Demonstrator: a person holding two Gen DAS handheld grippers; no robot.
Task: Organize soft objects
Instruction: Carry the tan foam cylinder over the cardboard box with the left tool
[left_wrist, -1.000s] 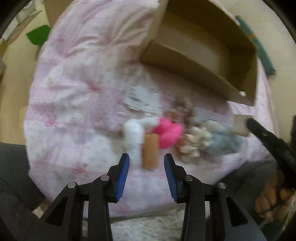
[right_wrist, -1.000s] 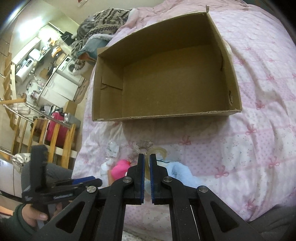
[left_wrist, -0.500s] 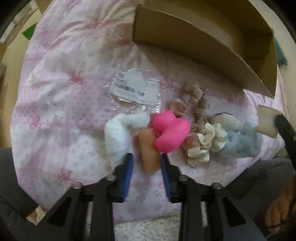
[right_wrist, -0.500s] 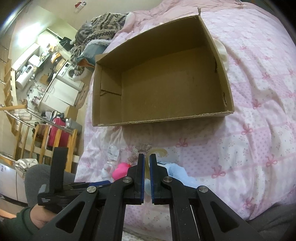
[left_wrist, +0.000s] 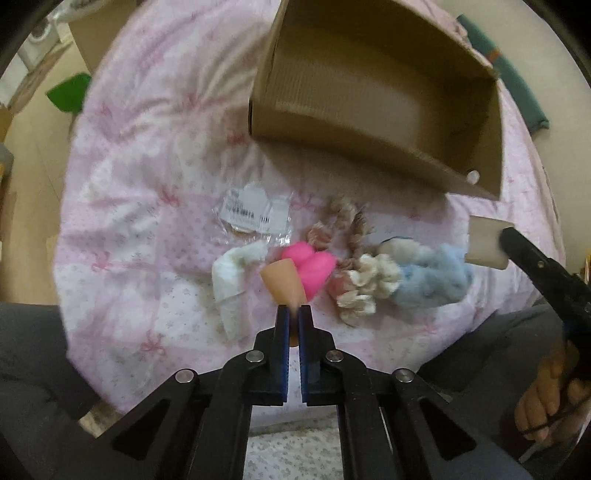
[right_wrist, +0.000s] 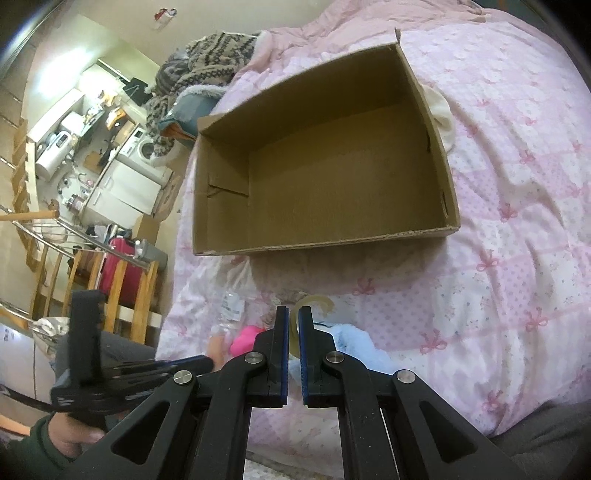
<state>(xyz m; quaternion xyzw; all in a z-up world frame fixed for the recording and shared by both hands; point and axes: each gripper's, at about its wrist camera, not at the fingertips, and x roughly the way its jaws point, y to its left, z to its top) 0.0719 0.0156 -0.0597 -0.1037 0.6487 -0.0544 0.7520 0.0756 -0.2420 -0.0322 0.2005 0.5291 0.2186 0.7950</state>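
Note:
My left gripper (left_wrist: 291, 314) is shut on a peach sponge (left_wrist: 282, 282) and holds it tilted just above the pink quilt (left_wrist: 147, 177). Beside it lie a pink sponge (left_wrist: 314, 267), a white cloth (left_wrist: 231, 275), scrunchies (left_wrist: 364, 286) and a blue fluffy toy (left_wrist: 432, 282). My right gripper (right_wrist: 291, 321) is shut on a cream sponge (right_wrist: 293, 332), which shows in the left wrist view (left_wrist: 485, 243) at the right. An open cardboard box (right_wrist: 332, 173) stands empty behind the pile.
A clear plastic packet (left_wrist: 255, 216) lies left of the scrunchies. A knitted blanket (right_wrist: 214, 55) is heaped beyond the box. The bed edge drops off at the left toward wooden railings (right_wrist: 122, 288). My knees are at the near edge.
My left gripper moved onto the peach sponge, shut on it and lifted it a little. My right gripper stayed shut on the cream sponge, drifting slightly.

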